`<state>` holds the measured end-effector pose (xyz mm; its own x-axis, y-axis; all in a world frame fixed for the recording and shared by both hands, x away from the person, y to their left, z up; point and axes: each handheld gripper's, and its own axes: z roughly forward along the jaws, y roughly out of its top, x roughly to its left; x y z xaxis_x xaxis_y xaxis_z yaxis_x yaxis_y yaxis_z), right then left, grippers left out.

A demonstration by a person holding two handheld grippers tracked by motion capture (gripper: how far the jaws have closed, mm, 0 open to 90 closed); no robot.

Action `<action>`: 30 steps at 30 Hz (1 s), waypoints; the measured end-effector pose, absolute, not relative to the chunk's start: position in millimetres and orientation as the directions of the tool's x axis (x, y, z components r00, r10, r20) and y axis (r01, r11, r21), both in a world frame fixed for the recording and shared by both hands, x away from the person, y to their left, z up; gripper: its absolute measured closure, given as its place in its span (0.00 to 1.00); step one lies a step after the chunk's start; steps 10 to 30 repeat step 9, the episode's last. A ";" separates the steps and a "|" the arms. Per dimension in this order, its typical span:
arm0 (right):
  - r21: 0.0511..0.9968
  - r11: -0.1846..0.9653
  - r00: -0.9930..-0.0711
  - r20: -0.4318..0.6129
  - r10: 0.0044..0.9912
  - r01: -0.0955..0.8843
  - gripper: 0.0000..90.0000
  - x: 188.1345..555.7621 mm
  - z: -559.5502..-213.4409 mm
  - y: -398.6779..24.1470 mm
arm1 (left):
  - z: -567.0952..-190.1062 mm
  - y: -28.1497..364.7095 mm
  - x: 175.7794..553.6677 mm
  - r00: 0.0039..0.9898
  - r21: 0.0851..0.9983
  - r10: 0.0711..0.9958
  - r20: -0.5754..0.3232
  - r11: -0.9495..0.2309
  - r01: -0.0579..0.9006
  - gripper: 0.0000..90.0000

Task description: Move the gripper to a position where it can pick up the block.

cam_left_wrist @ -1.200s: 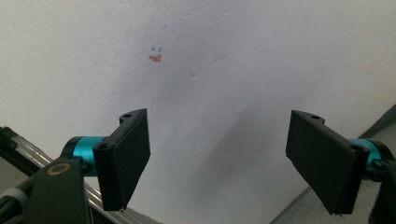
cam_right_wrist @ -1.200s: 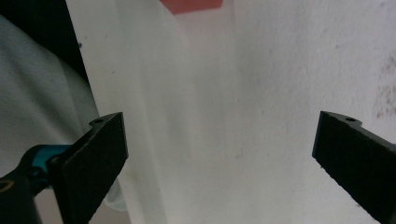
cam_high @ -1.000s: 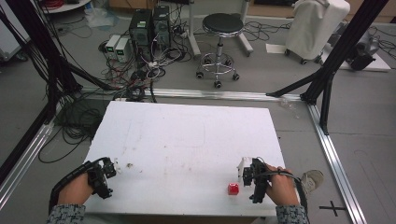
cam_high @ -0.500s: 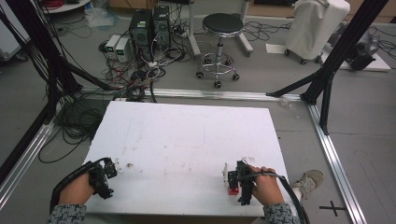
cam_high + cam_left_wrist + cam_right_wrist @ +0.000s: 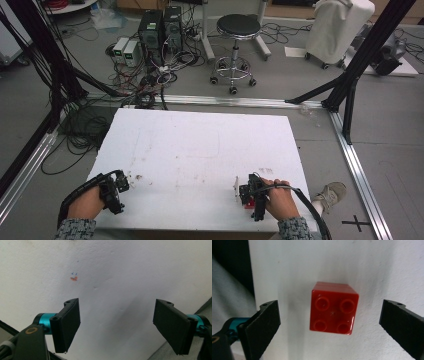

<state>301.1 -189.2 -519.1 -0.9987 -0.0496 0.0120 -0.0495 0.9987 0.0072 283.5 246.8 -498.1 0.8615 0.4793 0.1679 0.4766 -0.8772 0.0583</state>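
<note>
Red brick between your right jaws, untouched.

The red four-stud brick (image 5: 333,308) sits studs-up on the white table (image 5: 200,145) near its front edge; your right gripper (image 5: 332,322) hangs over it, jaws wide on either side. Your left gripper (image 5: 120,327) gapes wide over bare tabletop, well apart.

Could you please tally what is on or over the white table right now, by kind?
Red building bricks: 1, the red brick, lying between the open jaws of the right gripper.
Handheld grippers: 2, the right one and the left gripper, open with nothing between its jaws.
Total: 3 things at the white table.
</note>
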 end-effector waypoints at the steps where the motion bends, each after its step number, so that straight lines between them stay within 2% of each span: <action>1: 0.013 0.998 -0.998 0.008 -0.057 -0.057 0.03 302.3 -519.8 -188.7 | -498.2 246.6 283.5 0.862 0.058 0.479 0.168 -0.877 0.476 0.25; 30: 0.015 0.998 -0.998 0.007 -0.062 -0.062 0.03 303.1 -521.0 -187.5 | -498.2 246.9 283.7 0.860 0.062 0.482 0.166 -0.876 0.479 0.25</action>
